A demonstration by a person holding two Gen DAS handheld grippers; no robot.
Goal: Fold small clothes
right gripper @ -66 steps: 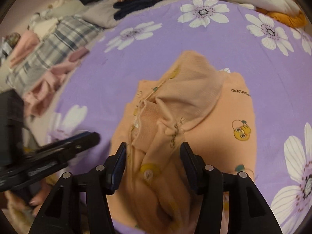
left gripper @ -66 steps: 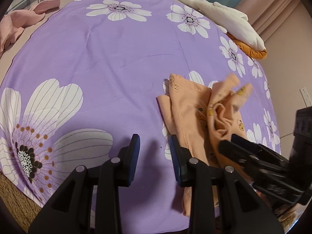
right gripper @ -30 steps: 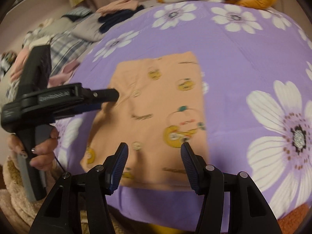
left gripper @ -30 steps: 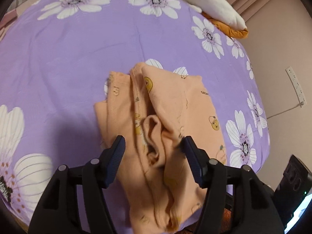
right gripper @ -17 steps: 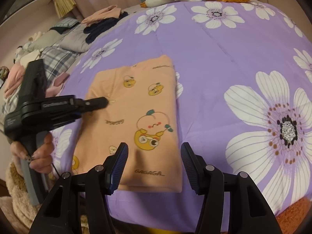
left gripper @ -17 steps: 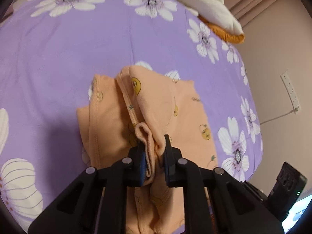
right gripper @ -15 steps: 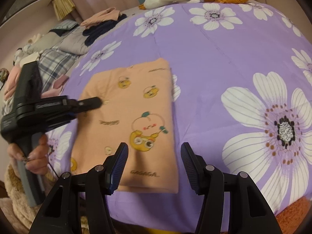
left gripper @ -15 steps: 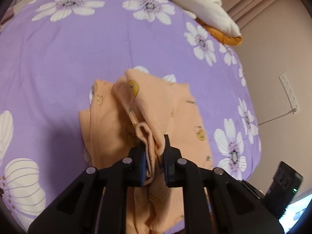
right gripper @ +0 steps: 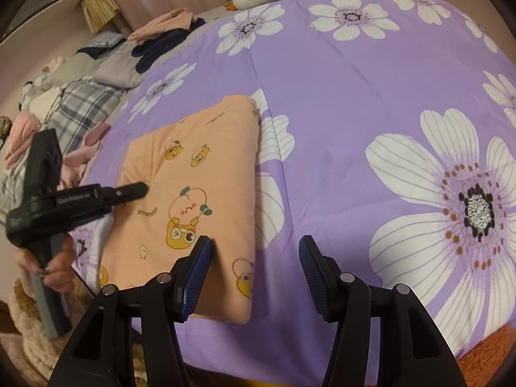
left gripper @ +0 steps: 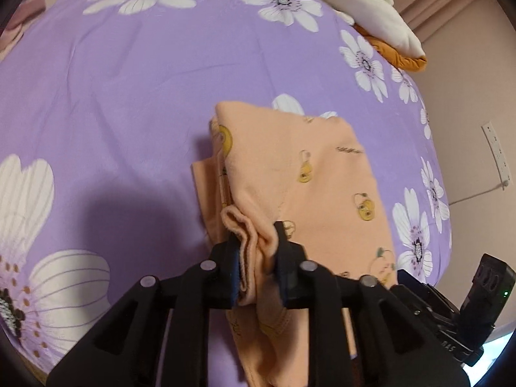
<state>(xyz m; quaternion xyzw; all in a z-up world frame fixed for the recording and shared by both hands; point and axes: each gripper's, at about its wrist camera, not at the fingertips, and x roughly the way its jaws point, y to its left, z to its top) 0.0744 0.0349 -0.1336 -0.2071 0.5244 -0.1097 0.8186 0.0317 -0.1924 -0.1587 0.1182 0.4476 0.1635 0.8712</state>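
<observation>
While the left gripper (left gripper: 258,258) pinches a bunched cuff-like edge of the peach printed garment (right gripper: 200,193) between narrow jaws, the right gripper (right gripper: 254,274) hangs wide apart and holds nothing, just off the garment's right near corner. Garment lies on the purple floral bedspread (right gripper: 354,113), close to the bed's near edge, folded into a rough rectangle. Its long axis runs away from the person, near edge to far edge, slightly tilted toward the right in the right wrist view. Left gripper is the nearer one, already on the cloth at its left side; the right one sits just beside the right long edge. Next fold likely turns on that: cloth lies ahead and to the right of the left gripper, so the held flap would carry across the short axis. Other clothes (right gripper: 80,96) pile well apart at far left.
</observation>
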